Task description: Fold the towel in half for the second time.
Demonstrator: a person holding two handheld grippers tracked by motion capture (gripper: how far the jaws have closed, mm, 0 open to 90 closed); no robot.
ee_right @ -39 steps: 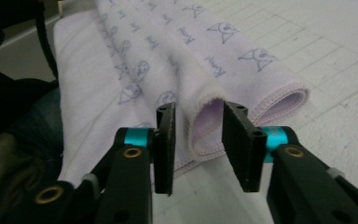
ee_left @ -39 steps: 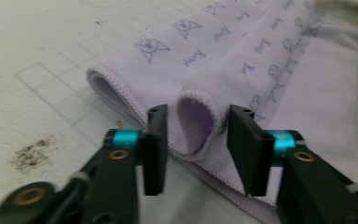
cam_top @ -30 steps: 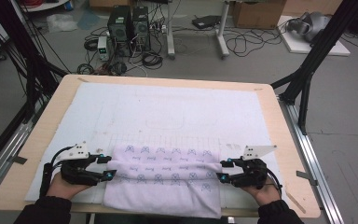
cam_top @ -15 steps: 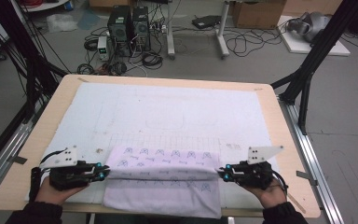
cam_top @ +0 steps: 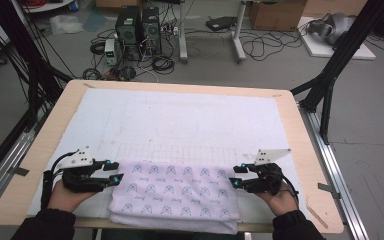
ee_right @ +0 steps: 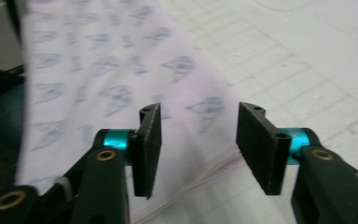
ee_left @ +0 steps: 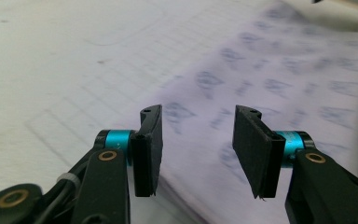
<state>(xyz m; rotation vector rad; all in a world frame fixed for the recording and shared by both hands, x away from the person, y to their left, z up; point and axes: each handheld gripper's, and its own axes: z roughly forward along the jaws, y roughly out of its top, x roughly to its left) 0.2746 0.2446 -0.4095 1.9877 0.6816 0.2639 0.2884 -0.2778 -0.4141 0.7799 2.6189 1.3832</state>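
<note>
while the towel [cam_top: 174,195] lies folded at the near edge of the table [cam_top: 300,130], between the two hands, both grippers sit just off its short ends with nothing in them. the left gripper [cam_top: 114,176] shows its jaws spread in the left gripper view, the patterned cloth [ee_left: 261,84] lying beyond and under the gap, and the right gripper [cam_top: 236,176] is spread the same way in its own view, with the towel's layered edge [ee_right: 200,172] running below its pads. from the high view the towel reads as a flat stack lying on a white gridded mat [cam_top: 180,120], its near side hanging a little over the table's front edge, though i can't count the layers from here.

my reading is that a fold has just been laid down and let go, so the step in hand is the release and the set-up for the next fold. if another fold is wanted, it calls for each gripper to go down onto a corner or an end of the stack, pinch through all the layers at once, and lift both ends evenly so the cloth doesn't skew. the layers at the right end look slightly offset, so the right pads may need to bite a bit further in to catch them all.
</note>
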